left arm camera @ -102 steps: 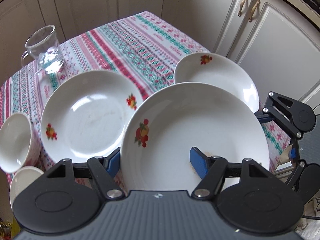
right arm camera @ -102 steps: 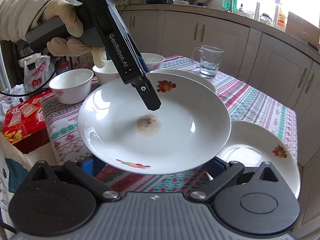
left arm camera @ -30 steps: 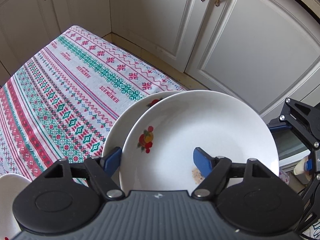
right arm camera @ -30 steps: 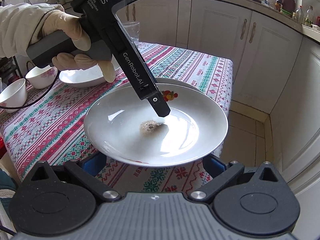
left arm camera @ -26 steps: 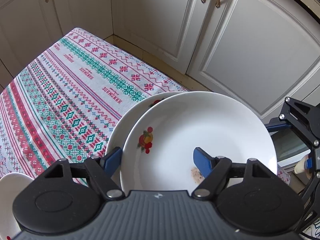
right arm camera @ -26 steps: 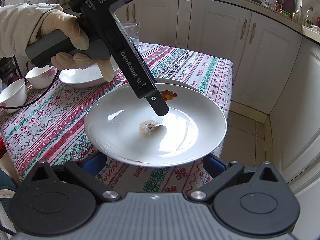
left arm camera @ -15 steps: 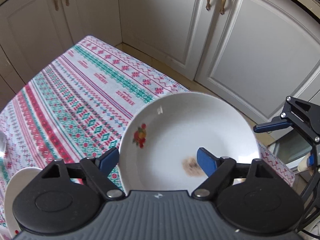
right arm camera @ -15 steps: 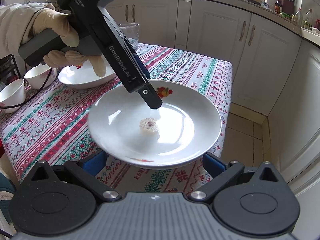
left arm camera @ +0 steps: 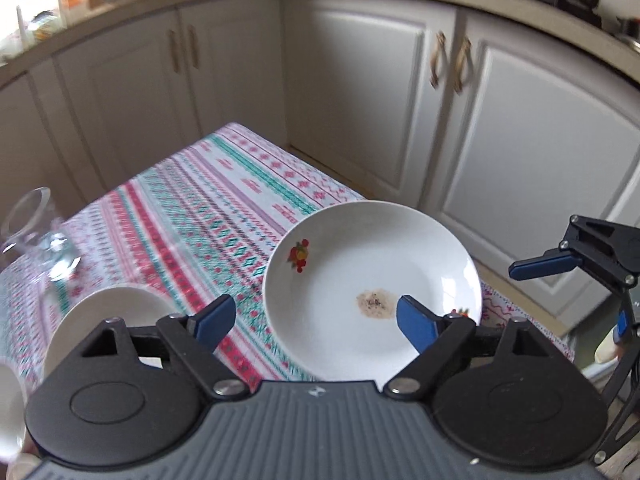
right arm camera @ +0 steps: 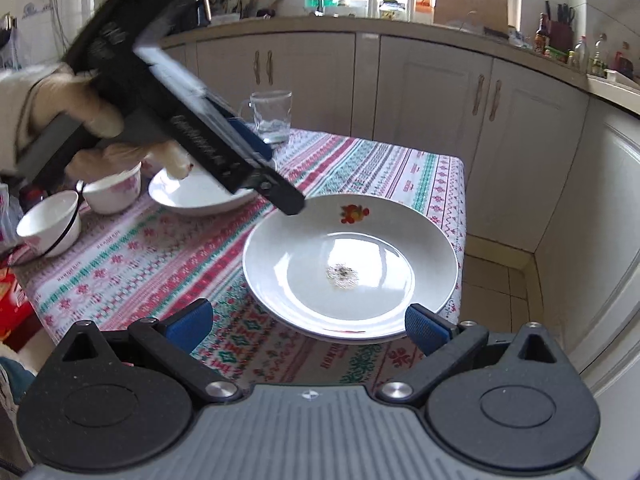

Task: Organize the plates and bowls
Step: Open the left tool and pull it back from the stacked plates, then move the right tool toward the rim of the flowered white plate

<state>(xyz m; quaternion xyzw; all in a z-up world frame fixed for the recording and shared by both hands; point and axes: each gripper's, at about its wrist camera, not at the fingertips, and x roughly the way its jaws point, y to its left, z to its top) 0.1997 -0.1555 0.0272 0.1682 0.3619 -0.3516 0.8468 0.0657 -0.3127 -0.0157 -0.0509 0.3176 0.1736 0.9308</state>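
Note:
A white plate with a fruit print and a brown smear (left arm camera: pixel 372 292) (right arm camera: pixel 352 264) lies on top of another white plate at the table's near right corner; only the lower plate's rim (right arm camera: pixel 348 334) shows. My left gripper (left arm camera: pixel 312 320) is open and empty, raised above the stack's left side. My right gripper (right arm camera: pixel 308 326) is open and empty, just in front of the stack. A third white plate (right arm camera: pixel 192 196) (left arm camera: pixel 100 316) lies further left. Two white bowls (right arm camera: pixel 112 192) (right arm camera: pixel 50 222) stand beyond it.
A glass mug (right arm camera: pixel 272 116) (left arm camera: pixel 36 232) stands at the table's far side. The striped tablecloth (right arm camera: pixel 168 256) covers the table. Cream cabinets (left arm camera: pixel 360 100) stand close behind and to the right. A red box (right arm camera: pixel 12 308) is at the left edge.
The smeared plate was set down on the other plate and both grippers let go. My left gripper lifted up and back to the left; my right gripper drew back.

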